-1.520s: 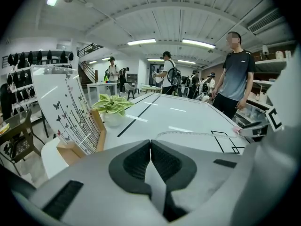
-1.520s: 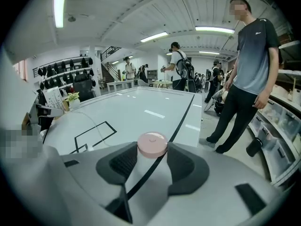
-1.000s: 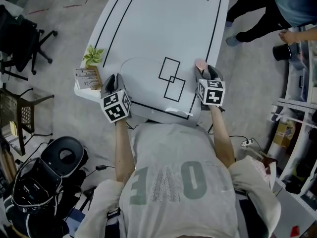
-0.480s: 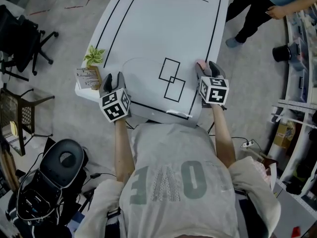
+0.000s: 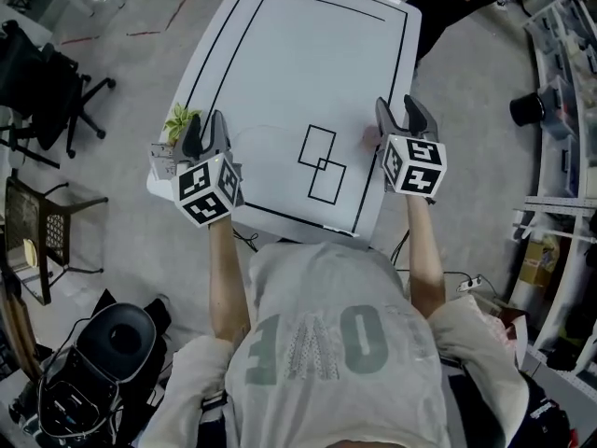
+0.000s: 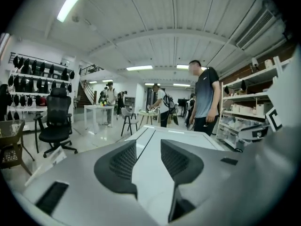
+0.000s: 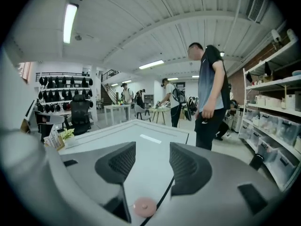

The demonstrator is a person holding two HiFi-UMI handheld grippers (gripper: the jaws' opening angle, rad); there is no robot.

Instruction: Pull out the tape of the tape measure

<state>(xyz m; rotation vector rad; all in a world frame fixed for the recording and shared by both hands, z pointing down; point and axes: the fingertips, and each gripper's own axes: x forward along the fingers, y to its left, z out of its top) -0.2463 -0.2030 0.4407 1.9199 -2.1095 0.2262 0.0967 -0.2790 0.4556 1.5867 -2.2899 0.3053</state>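
A small round pink tape measure (image 5: 369, 137) lies on the white table (image 5: 298, 54), by the black border line near its right edge. It also shows low between the jaws in the right gripper view (image 7: 144, 206). My right gripper (image 5: 402, 112) hovers above it, open and empty (image 7: 153, 150). My left gripper (image 5: 206, 125) is raised over the table's left edge. Its jaws have just been opening and nothing is between them (image 6: 148, 147). No tape is pulled out.
A small potted plant (image 5: 179, 118) and a card stand (image 5: 163, 153) sit at the table's left corner. A person (image 7: 209, 93) stands at the far end of the table. An office chair (image 5: 47, 91) is on the left, storage shelves (image 5: 560, 110) on the right.
Both grippers have lifted off the table's near edge and now point more level. The left jaws stand wider apart. The bystander at the far end has shifted further away.
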